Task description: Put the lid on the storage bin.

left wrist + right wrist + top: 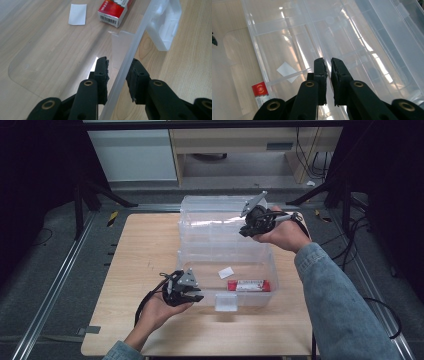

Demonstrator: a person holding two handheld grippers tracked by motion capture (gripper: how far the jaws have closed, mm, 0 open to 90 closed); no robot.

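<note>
**Both grippers on the clear box, lid raised**

On the left, my left gripper (192, 295) sits at the near-left corner of the clear plastic box (200, 270), low over the desk (140, 250). In the left gripper view its jaws stand either side of the box's near wall, one inside and one outside; they are fairly narrow, but I see a gap between the pads and the plastic, so I can't call it a firm hold. Just to the right of that corner hangs the box's latch (226, 303), on the outside of the near wall.

Inside the box, on its floor, lies a small white slip (226, 272), and near it to the right a red carton (249, 285), lying flat and close to the near wall.

Farther right and at the far side, my right gripper (246, 231) is up at the lid (210, 217), which stands open behind the box. In the right gripper view its jaws are nearly together, pinching a thin clear edge of the lid.
</note>
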